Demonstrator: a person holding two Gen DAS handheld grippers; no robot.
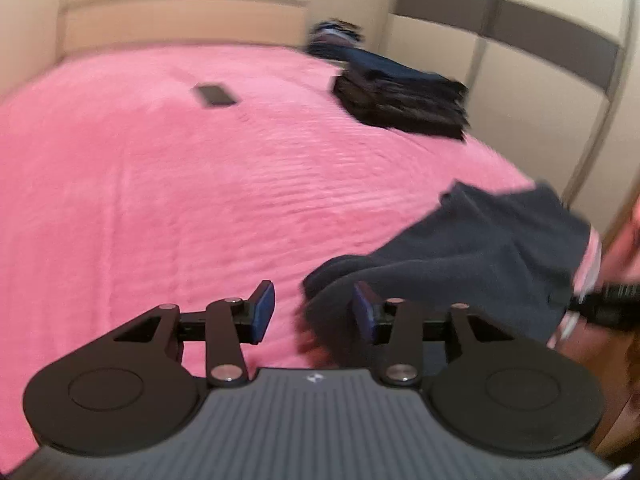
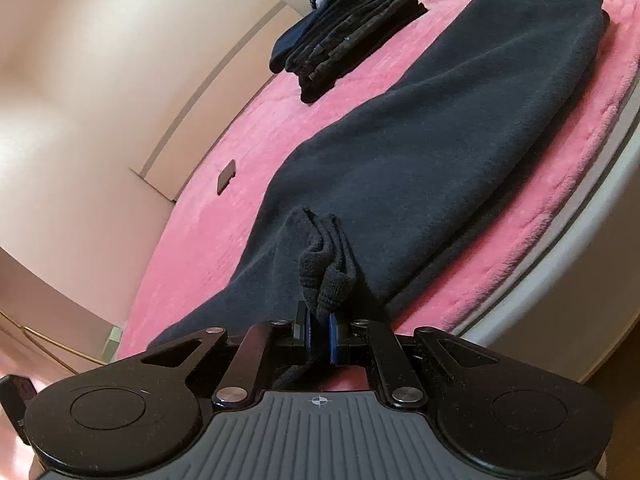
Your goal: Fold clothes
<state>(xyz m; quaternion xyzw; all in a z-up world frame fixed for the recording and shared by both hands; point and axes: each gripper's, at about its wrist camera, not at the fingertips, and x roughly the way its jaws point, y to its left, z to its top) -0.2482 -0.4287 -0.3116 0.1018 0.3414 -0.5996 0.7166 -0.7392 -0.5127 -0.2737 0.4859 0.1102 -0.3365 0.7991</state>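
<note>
A dark navy fleece garment (image 2: 440, 136) lies stretched over the pink bedspread (image 2: 224, 224) near the bed's edge. My right gripper (image 2: 320, 330) is shut on a bunched, ribbed edge of this garment (image 2: 324, 276) at its near end. In the left wrist view the same garment (image 1: 472, 256) lies crumpled at the lower right. My left gripper (image 1: 314, 310) is open just above the bedspread (image 1: 180, 200), its right fingertip touching or overlapping the garment's near fold, nothing between the pads.
A stack of folded dark clothes (image 1: 400, 100) (image 2: 352, 32) sits at the bed's far side, more dark items (image 1: 336, 36) behind it. A small dark flat device (image 1: 214, 96) (image 2: 226, 176) lies on the bedspread. Beige headboard (image 1: 180, 20) and wardrobe doors (image 1: 540, 60) surround the bed.
</note>
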